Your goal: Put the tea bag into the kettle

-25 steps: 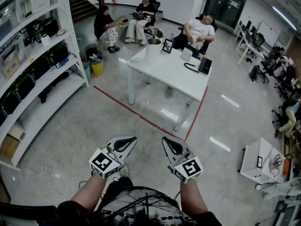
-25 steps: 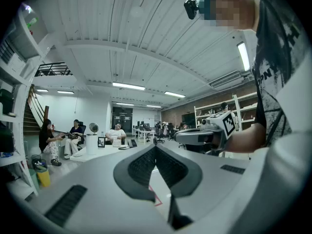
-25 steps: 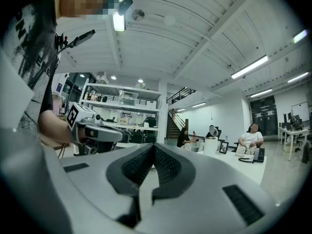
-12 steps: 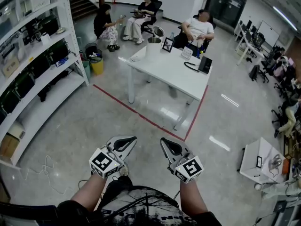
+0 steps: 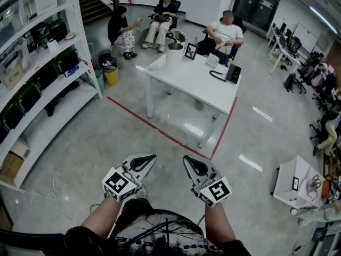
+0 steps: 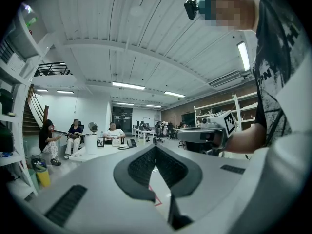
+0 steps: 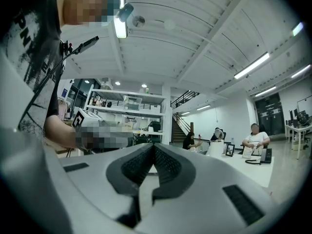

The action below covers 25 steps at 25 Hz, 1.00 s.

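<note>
Head view: nothing has moved. The left tongs (image 5: 149, 158) and right tongs (image 5: 188, 160) stay shut and empty, with the white cylindrical kettle (image 5: 173, 56) far ahead of them, so the task looks unstarted.

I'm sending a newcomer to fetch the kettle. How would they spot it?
Find the white table inside the red floor tape. At its far end, by the seated people, stands the kettle: the only tall white cylinder, beside a picture frame.
</note>
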{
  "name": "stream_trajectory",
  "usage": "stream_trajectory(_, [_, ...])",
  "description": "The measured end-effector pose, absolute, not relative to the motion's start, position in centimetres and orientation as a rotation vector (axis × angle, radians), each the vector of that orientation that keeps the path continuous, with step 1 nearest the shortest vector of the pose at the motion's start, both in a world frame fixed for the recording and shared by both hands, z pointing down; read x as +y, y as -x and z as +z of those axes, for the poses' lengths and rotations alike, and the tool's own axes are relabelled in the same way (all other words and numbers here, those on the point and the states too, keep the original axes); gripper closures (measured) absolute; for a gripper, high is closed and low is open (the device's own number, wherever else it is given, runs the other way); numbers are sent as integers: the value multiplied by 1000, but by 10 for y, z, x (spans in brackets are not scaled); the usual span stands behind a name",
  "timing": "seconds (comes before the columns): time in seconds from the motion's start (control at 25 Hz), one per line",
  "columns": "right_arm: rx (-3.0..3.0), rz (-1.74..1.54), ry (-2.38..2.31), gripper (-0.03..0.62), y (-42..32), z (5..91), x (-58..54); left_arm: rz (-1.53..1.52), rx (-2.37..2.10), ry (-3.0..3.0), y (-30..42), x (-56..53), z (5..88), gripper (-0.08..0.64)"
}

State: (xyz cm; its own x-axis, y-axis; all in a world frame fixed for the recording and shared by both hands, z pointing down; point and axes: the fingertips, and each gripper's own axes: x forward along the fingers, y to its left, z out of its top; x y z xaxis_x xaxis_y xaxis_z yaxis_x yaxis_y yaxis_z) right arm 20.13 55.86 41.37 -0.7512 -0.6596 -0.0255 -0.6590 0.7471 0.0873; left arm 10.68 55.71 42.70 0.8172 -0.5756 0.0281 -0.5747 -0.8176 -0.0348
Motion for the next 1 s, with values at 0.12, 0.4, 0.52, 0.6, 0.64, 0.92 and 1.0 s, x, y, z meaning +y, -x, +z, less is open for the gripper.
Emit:
stream_trajectory(0.12, [-2934, -136, -1091, 581, -197, 415, 555, -49, 939, 2980, -107, 554, 428, 552])
stream_trajectory(0.4, [-2907, -108, -1104, 581, -186, 421, 522, -34, 919, 3001, -95, 522, 435, 552])
stream_trajectory(0.52, [-2899, -101, -1101, 581, -174, 420, 499, -29, 915, 3009, -85, 497, 436, 552])
stream_trajectory(0.6, [-2898, -99, -1094, 581, -164, 419, 483, -25, 907, 3015, -78, 479, 436, 552])
stream_trajectory(0.64, [-2896, -98, -1095, 581, -160, 419, 475, -22, 900, 3018, -74, 470, 436, 552])
stream_trajectory(0.92, [-2886, -62, -1126, 581, -128, 416, 416, -26, 867, 3045, -43, 412, 430, 552])
stream_trajectory(1.0, [-2883, -53, -1135, 581, -120, 416, 402, -41, 853, 3050, -34, 397, 433, 552])
